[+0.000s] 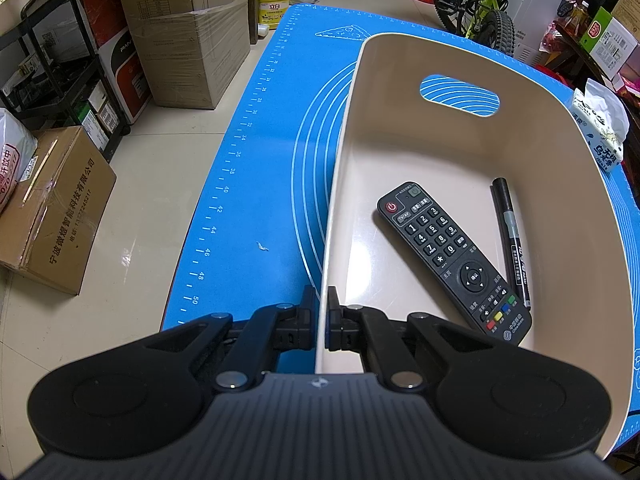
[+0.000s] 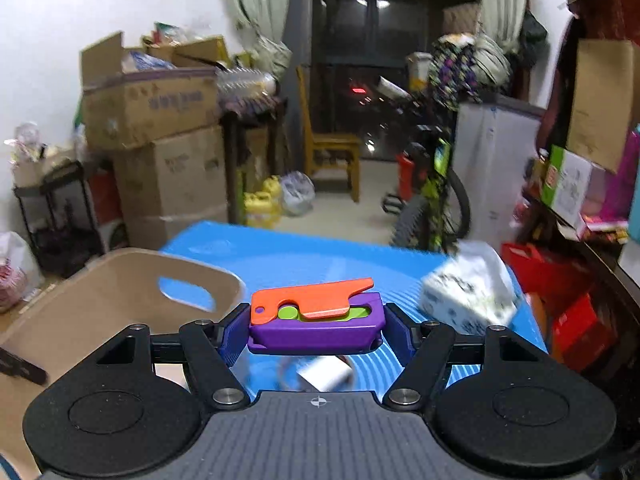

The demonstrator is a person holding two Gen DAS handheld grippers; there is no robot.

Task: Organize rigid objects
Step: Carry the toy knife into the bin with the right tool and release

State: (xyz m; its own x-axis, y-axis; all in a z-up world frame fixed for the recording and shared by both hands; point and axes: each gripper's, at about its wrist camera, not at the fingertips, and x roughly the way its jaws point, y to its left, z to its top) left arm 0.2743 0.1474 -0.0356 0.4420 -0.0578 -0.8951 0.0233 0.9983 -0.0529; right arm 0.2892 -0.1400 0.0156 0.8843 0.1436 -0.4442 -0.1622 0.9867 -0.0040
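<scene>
A beige bin (image 1: pixel 560 220) with a handle slot stands on the blue mat (image 1: pixel 260 168). Inside it lie a black remote control (image 1: pixel 452 256) and a black marker pen (image 1: pixel 510 236). My left gripper (image 1: pixel 323 312) is shut on the bin's near left wall. My right gripper (image 2: pixel 316 326) is shut on a purple, orange and green toy knife (image 2: pixel 316 316) and holds it above the mat, to the right of the bin (image 2: pixel 100 300). A small white object (image 2: pixel 324 374) lies blurred on the mat below the toy.
A tissue pack (image 1: pixel 600 128) sits on the mat's right side; it also shows in the right wrist view (image 2: pixel 468 292). Cardboard boxes (image 1: pixel 60 208) and a black rack (image 1: pixel 60 64) stand on the floor to the left. A bicycle (image 1: pixel 480 0) stands beyond the table.
</scene>
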